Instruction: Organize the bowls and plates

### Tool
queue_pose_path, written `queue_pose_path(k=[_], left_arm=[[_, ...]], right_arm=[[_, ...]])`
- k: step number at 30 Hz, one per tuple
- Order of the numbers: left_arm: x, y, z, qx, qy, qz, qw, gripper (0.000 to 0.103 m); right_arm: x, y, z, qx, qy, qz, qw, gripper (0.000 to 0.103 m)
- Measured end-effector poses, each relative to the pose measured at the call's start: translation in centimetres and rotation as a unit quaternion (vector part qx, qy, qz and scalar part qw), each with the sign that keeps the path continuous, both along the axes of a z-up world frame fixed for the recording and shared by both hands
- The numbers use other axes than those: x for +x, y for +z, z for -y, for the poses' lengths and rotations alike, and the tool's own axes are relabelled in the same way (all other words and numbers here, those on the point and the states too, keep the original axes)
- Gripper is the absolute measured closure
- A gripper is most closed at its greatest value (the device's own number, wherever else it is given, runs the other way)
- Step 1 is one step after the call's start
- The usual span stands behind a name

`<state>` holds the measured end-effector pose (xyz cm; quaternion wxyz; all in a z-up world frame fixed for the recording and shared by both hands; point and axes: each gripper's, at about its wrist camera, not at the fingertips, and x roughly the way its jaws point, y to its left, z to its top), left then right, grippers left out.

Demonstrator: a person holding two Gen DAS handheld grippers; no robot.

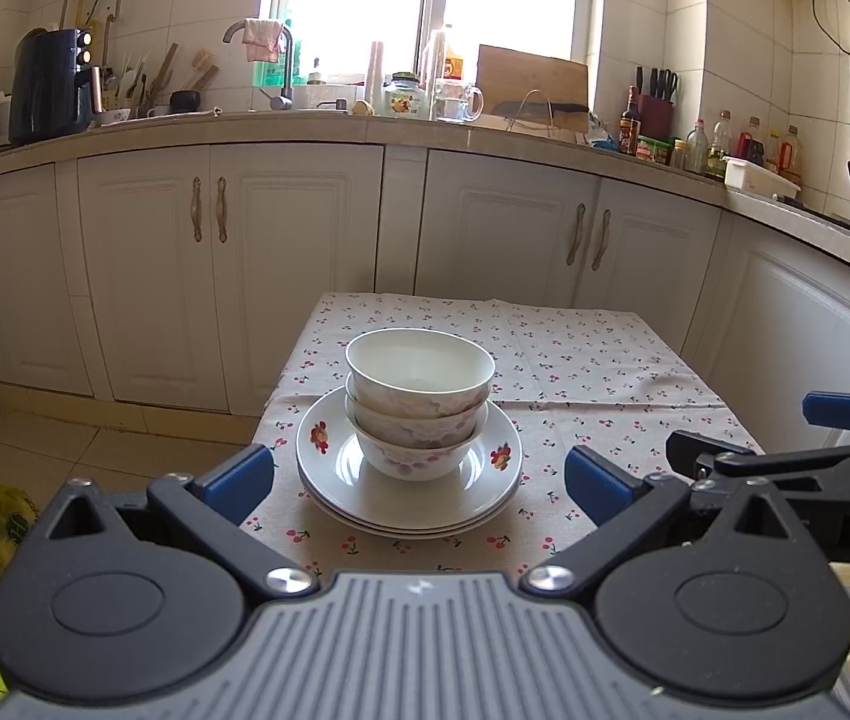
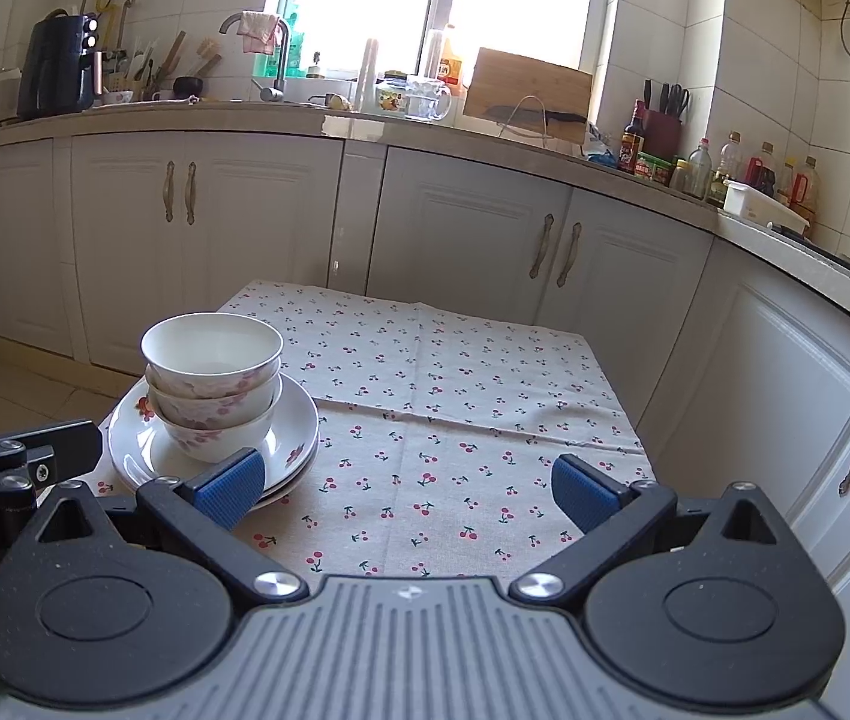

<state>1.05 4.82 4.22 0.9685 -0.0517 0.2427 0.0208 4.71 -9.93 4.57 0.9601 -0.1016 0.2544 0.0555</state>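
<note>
Obstacle: stacked bowls point(image 1: 419, 402) on plates point(image 1: 410, 480), table's near left.
Free room: bare cherry-print tablecloth point(image 2: 472, 420), right and far.

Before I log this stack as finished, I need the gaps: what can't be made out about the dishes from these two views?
- Plate count: in the left wrist view the plates show only stacked rims; two or three, unclear.
- Lower bowls' insides: hidden by the top bowl nested in them.
- Plates' near edge: in the right wrist view, covered by the right gripper's left fingertip.
- Table's left edge: hidden behind the stack.
</note>
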Motion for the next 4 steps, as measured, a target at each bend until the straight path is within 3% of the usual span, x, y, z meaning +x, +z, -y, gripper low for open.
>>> queue_pose_path(k=[4], left_arm=[[0.19,-0.04,-0.05,-0.002,0.0,-0.003,1.0,0.001]], right_arm=[[0.16,-0.05,-0.05,-0.001,-0.002,-0.001,1.0,0.0]])
